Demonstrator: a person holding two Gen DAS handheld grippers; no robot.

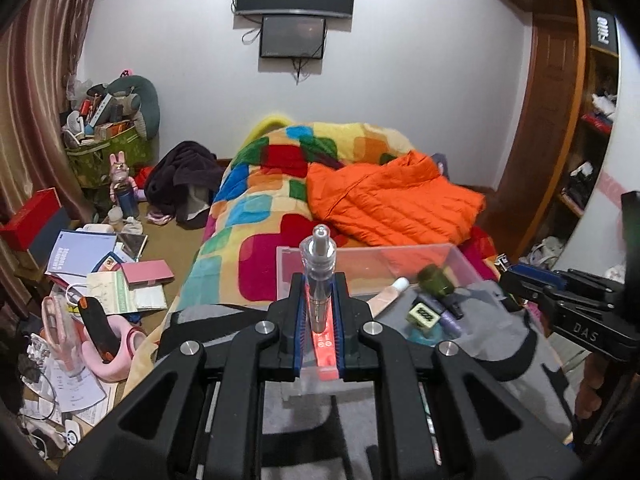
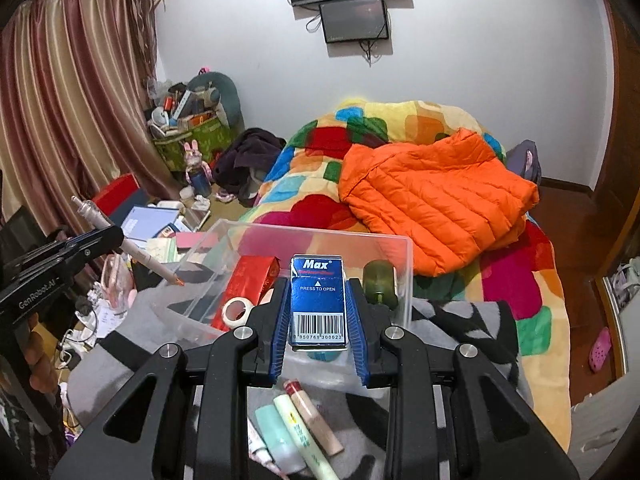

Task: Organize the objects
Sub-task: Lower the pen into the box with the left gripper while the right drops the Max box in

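Observation:
My left gripper [image 1: 319, 280] is shut on a clear pen [image 1: 318, 276] that points forward, above the near edge of a clear plastic box [image 1: 360, 264]. The right wrist view shows that gripper [image 2: 102, 240] at far left with the pen [image 2: 120, 236]. My right gripper [image 2: 318, 292] is shut on a blue Max staple box [image 2: 318, 304], held over the clear box [image 2: 304, 236]. Inside that box lie a red packet [image 2: 250, 280], a white tape roll [image 2: 236, 310] and a green bottle [image 2: 380, 280]. Cosmetic tubes [image 2: 304, 428] lie on grey cloth below.
The box sits on a bed with a colourful blanket [image 2: 520, 280] and an orange jacket [image 2: 436, 208]. Books and clutter [image 1: 100, 272] cover the floor at left. A wooden shelf [image 1: 580, 140] stands at right. The right gripper shows at the right edge of the left wrist view [image 1: 508, 276].

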